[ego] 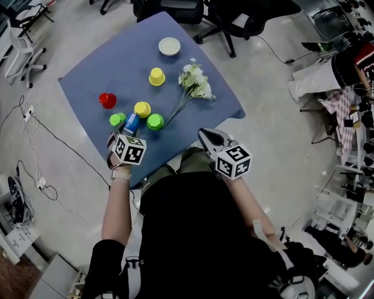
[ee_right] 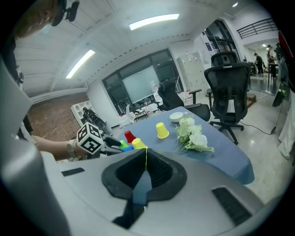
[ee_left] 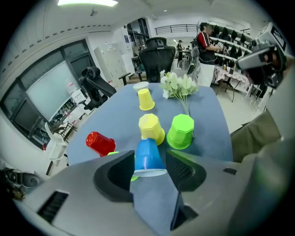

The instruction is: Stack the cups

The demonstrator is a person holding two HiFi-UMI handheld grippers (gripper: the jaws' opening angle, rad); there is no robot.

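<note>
A blue cup (ego: 131, 122) (ee_left: 148, 156) stands upside down near the front of the blue table (ego: 93, 82), between the fingers of my left gripper (ego: 120, 135) (ee_left: 150, 161). Its jaws stand apart, and I see a narrow gap beside the cup on the right. Just behind are a yellow cup (ee_left: 151, 127) and a green cup (ee_left: 181, 131); a red cup (ee_left: 100, 143) lies to the left. A second green cup (ego: 117, 119) sits beside the blue one. Another yellow cup (ego: 156, 76) stands farther back. My right gripper (ego: 205, 135) (ee_right: 144, 159) is shut and empty, off the table's front edge.
A bunch of white flowers (ego: 196, 84) lies at the table's right side and a white bowl (ego: 169, 46) sits at the back. Office chairs (ego: 234, 17) stand behind the table. Cables (ego: 35, 125) run over the floor at the left.
</note>
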